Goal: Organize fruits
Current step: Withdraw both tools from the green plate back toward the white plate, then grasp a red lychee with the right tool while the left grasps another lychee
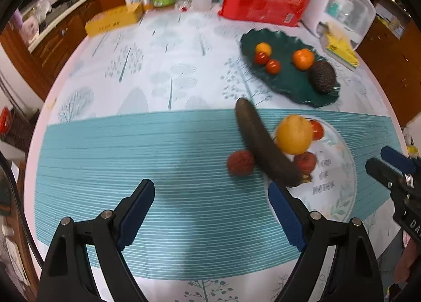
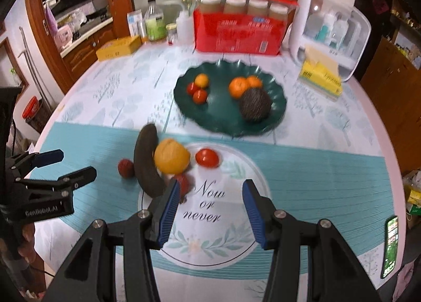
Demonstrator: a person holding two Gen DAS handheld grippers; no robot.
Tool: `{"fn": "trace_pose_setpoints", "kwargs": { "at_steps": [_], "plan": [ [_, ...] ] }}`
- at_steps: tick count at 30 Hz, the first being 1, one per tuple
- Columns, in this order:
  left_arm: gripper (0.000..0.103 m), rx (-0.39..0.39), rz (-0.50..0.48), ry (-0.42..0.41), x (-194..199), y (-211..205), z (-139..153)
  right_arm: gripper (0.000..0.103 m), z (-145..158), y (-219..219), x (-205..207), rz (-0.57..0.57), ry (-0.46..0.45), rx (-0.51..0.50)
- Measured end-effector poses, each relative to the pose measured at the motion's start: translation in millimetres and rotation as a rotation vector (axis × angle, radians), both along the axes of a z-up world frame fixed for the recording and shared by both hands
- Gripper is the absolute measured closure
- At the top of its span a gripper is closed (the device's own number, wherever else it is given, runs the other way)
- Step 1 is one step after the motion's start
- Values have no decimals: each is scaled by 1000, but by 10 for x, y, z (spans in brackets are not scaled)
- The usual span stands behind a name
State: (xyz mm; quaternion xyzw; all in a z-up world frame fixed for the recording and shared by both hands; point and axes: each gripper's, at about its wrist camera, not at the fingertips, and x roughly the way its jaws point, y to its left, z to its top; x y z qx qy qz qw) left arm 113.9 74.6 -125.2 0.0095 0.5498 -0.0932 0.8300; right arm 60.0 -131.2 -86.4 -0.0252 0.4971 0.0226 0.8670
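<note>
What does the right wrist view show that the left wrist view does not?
Only the right wrist view shows a phone at the table's right edge and a second orange behind the first. Only the left wrist view shows the bare striped mat left of the fruit. Both share the green plate, dark long fruit, yellow fruit and tomato.

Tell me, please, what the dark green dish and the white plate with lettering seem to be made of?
Dark green dish: probably glazed ceramic or glass, judging by its even colour and stiff scalloped rim; motion blur hides any gloss. White plate: likely glazed ceramic or melamine, given its smooth printed surface with leaves and script. Neither can be settled by look alone.
</note>
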Motion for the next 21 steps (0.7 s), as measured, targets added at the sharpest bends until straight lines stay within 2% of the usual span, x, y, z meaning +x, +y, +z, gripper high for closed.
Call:
{"fn": "trace_pose_setpoints", "kwargs": {
  "at_steps": [7, 11, 13, 18, 21],
  "plan": [
    [17, -26, 10, 38, 145, -25, -239, 54, -341, 8, 184, 46, 96, 106],
    [23, -29, -17, 52, 216, -82, -323, 54, -495, 20, 298, 61, 135, 144],
    [30, -34, -34, 62, 244, -108, -372, 55, -559, 37, 349, 70, 150, 161],
    [42, -43, -78, 86, 302, -177, -462, 65, -712, 80, 483, 107, 192, 198],
    [43, -46, -86, 94, 332, -218, -498, 72, -789, 105, 551, 128, 211, 203]
  ]
}}
